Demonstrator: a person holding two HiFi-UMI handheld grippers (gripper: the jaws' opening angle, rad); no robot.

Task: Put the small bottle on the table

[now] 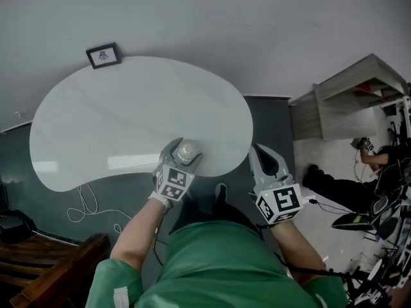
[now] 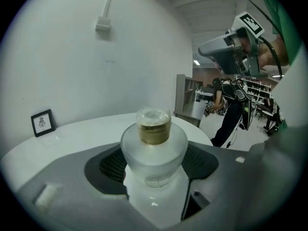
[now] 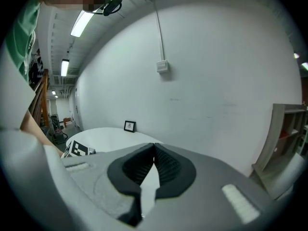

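"Two grippers to log," says the inspector. "Left one first."

"Left gripper (image 1: 183, 154): jaws spread around the small bottle (image 2: 154, 148) and pinching it at the frosted shoulder, one dark ribbed pad on each side. The bottle is upright, with a gold collar under a clear cap."

"Position of the bottle?"

"Centre of the head view, over the lower edge of the white table (image 1: 128, 120). White tabletop shows below it between the jaws. Whether the base touches the surface cannot be told."

"Right one?"

"Right gripper (image 3: 154, 148): pads pressed together at the tips, nothing between them. It is held right of centre in the head view, just off the table's lower right edge and over the dark floor, apart from the left gripper."

"Other items?"

"A small picture frame (image 1: 103, 56) stands at the table's far edge against the wall, upper left. A white cable (image 1: 83, 207) lies on the floor, lower left."
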